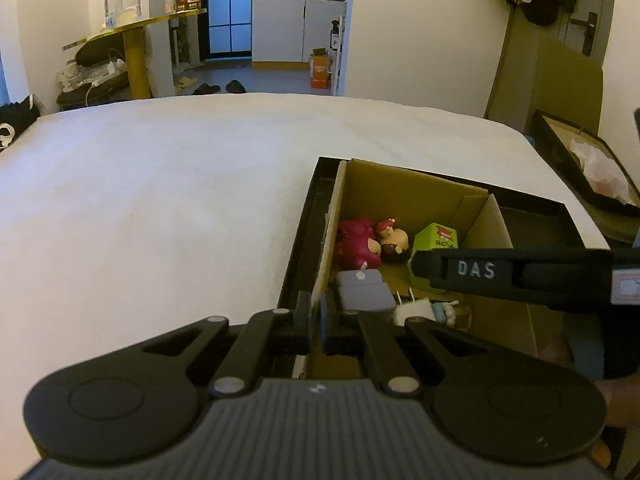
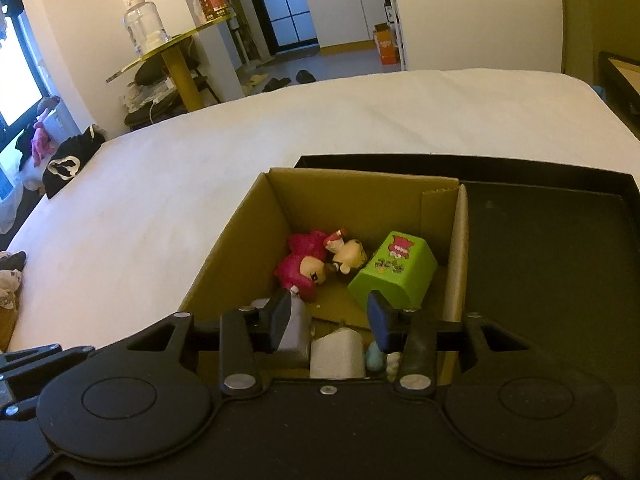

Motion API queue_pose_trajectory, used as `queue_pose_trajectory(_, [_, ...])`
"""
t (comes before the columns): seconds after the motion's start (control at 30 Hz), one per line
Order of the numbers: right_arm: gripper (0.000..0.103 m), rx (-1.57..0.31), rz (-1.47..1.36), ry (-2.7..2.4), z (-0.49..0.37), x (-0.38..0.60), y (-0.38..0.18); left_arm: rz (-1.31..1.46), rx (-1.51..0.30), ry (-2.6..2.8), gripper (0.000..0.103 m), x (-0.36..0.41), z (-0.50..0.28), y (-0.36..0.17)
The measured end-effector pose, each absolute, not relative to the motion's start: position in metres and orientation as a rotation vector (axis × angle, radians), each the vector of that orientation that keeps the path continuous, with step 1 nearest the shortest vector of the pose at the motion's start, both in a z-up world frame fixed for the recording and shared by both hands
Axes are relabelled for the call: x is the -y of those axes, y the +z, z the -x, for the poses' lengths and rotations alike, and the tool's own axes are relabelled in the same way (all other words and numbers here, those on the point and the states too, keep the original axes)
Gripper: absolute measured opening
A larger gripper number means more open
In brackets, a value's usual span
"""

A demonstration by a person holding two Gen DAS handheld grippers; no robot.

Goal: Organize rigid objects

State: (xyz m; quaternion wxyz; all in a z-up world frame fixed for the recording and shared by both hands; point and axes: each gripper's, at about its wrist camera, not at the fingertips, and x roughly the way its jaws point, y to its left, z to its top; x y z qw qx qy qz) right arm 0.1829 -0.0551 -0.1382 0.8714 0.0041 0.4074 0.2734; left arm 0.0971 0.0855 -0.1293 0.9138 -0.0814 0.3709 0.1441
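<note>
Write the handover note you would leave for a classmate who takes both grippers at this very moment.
Left gripper: shut on the cardboard box's near-left wall, steadying it.
Right gripper: open, empty, over the box interior.
The cardboard box sits in the left part of the black tray on the white bed.
Done: in the box lie a pink figurine, a small doll, a green box, a grey block, a white plug adapter and a pale blue toy.
Left: no loose items are in view; check around before stopping.

Toys (image 2: 308,268) in box (image 2: 352,192), box in tray (image 2: 540,248), on bed (image 2: 160,184)
</note>
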Motion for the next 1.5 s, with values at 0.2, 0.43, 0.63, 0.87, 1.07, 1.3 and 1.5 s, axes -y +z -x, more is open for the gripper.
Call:
queue_pose_trajectory(0.2, [0.043,-0.859,-0.028,0.524,-0.181,0.072,-0.125,0.189,-0.775,0.295,0.003,-0.089,-0.098,-0.128])
queue_pose_trajectory(0.43, [0.048,-0.891,-0.063,0.482,-0.168,0.100,-0.114,0.232,-0.823,0.271,0.004,-0.093,-0.100,-0.123])
queue_pose_trajectory(0.63, [0.056,-0.895,-0.077,0.458,-0.154,0.118,-0.100,0.239,-0.845,0.277,0.007,-0.090,-0.102,-0.115])
queue_pose_trajectory(0.87, [0.074,-0.888,-0.094,0.422,-0.146,0.131,-0.086,0.198,-0.908,0.261,0.010,-0.078,-0.100,-0.102])
queue_pose_trajectory(1.07, [0.086,-0.876,-0.116,0.398,-0.138,0.151,-0.074,0.235,-0.973,0.292,0.032,-0.077,-0.098,-0.086])
queue_pose_trajectory(1.3, [0.095,-0.861,-0.130,0.369,-0.128,0.176,-0.061,0.195,-0.966,0.287,0.059,-0.061,-0.090,-0.058])
queue_pose_trajectory(1.5, [0.101,-0.852,-0.144,0.339,-0.124,0.197,-0.046,0.162,-0.956,0.274,0.071,-0.049,-0.084,-0.036])
